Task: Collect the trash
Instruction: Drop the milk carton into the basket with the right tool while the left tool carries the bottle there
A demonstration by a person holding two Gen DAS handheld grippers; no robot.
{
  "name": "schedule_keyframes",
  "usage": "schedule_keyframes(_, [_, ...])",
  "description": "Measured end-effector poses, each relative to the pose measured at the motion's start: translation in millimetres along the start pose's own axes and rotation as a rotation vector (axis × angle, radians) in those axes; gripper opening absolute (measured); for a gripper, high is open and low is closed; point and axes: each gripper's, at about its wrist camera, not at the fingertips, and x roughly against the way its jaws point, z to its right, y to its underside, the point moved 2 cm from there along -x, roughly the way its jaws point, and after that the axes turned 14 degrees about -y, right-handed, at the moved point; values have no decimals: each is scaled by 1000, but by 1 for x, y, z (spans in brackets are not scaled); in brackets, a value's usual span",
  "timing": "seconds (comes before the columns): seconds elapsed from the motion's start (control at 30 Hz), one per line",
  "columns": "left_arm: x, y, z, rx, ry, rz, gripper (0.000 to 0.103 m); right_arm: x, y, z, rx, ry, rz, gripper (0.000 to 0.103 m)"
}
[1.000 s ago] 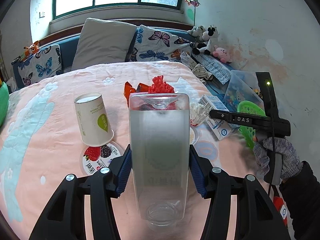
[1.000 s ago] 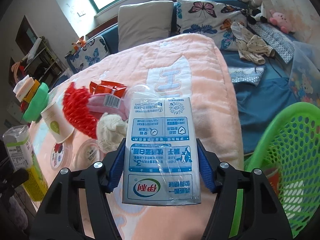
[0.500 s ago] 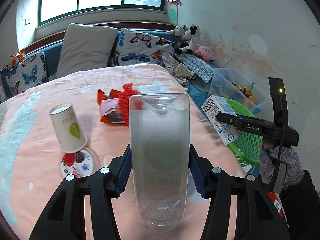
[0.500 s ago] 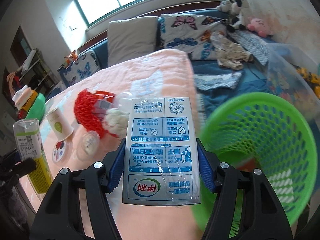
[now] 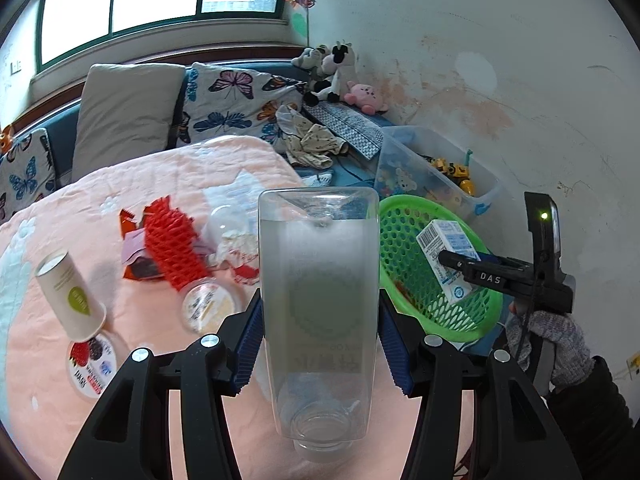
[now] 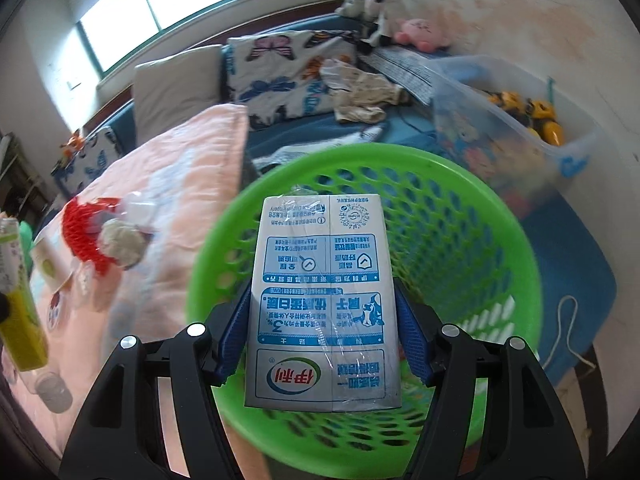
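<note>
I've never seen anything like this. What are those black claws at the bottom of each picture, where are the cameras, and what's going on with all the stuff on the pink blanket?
No robot here: a person holds a two-finger gripper in each hand, and each carries a wide-angle camera looking forward along its fingers. That is why black claws fill the bottom of both pictures.

In the left camera's picture, the left gripper is shut on a clear plastic bottle. Off to the side you see the person's gloved hand holding the other tool.

In the right camera's picture, the right gripper is shut on a milk carton, held over a green basket beside the bed.

Still on the pink blanket: a paper cup, a red foam net, a red wrapper, a round yogurt lid and some crumpled tissue.
</note>
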Motion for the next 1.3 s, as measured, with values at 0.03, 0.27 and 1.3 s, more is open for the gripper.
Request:
schedule_keyframes(0.03, [0, -3, 5, -6, 5, 3, 52, 1, 1, 6, -12, 6, 2, 66])
schedule_keyframes(0.27, [-7, -19, 35, -38, 30, 13, 52, 11, 6, 22, -39, 22, 23, 71])
schedule_keyframes(1.3, [-89, -58, 155, -71, 192, 1, 52, 111, 48, 38, -99, -5, 185, 74])
